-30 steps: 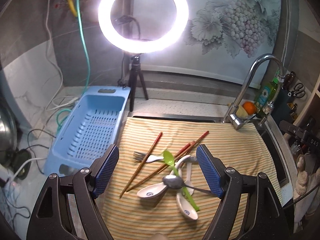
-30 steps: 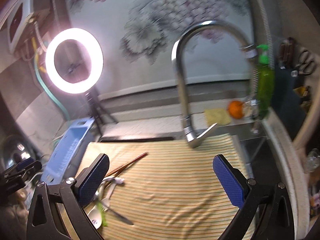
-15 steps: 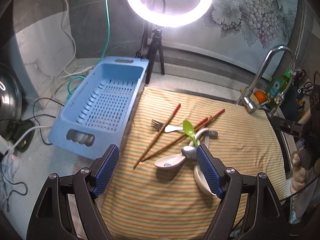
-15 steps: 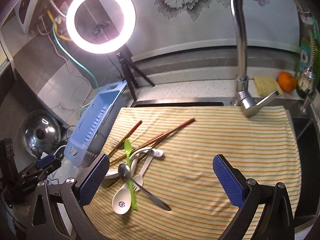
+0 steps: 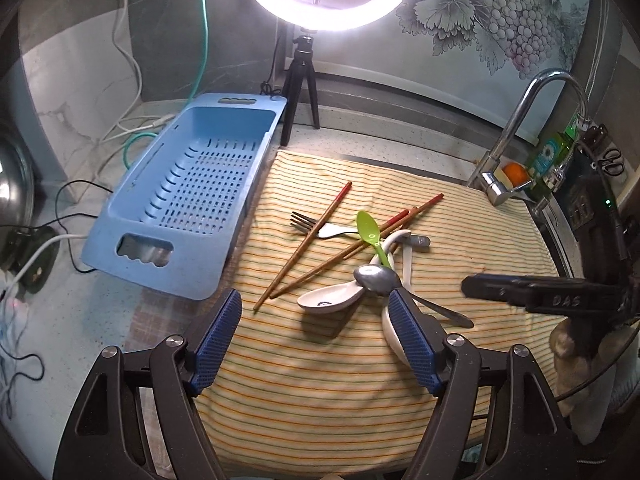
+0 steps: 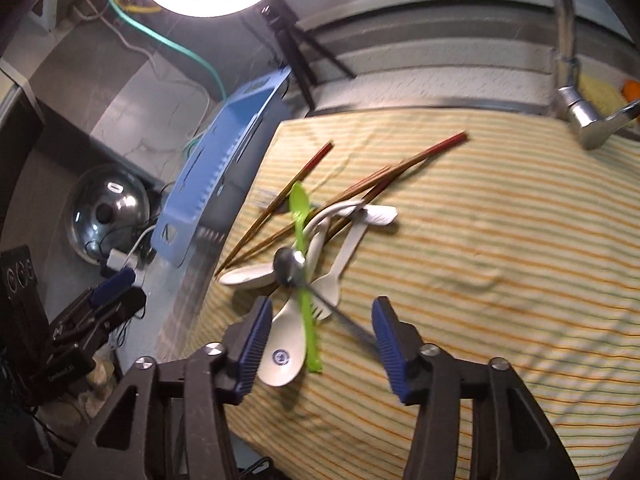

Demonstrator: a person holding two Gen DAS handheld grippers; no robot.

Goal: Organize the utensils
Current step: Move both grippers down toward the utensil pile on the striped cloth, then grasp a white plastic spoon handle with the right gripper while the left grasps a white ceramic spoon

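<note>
Right wrist view: right tongs (image 6: pixel 322 342) tilt down over the green spoon (image 6: pixel 303 264), closing (nothing clamped).

The letters "DAS" stand in pale print on the black body of the right gripper (image 5: pixel 552 294), which shows at the right edge of the left wrist view above the striped cloth. In the right wrist view, pale lettering runs along the black body of the left gripper (image 6: pixel 64 364) at the lower left, too small and blurred to read. A white ceramic spoon (image 6: pixel 282 350) bears a small round blue mark in its bowl, illegible.
</note>
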